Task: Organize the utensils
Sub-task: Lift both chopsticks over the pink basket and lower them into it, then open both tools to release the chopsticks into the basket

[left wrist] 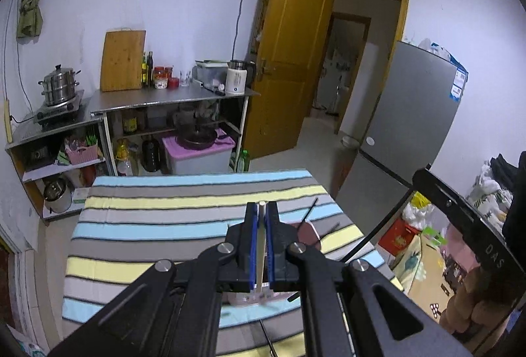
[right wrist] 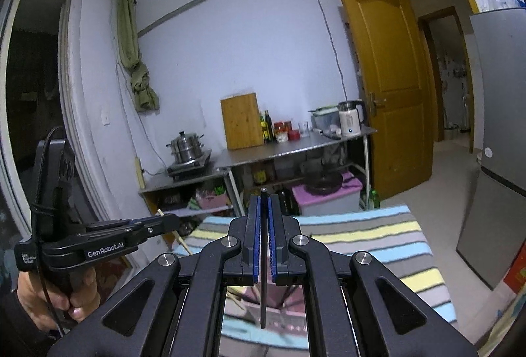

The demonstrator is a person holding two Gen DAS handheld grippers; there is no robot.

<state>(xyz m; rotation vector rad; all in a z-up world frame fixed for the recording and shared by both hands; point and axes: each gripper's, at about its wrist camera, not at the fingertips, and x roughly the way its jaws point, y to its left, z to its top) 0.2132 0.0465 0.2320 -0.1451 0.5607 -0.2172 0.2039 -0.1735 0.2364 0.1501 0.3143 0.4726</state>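
Note:
My left gripper is shut on a pale wooden chopstick held upright between its blue pads, above the striped table. My right gripper is shut on a black chopstick that hangs down below the jaws. A pink holder with black chopsticks sticking out stands just right of the left gripper; it also shows below the right gripper. In the right wrist view the left gripper is at the left with the pale chopstick through it.
A steel counter with a cutting board, bottles, jars and a kettle stands beyond the table. A steamer pot sits on a stove at the left. A grey fridge and open yellow door are at the right.

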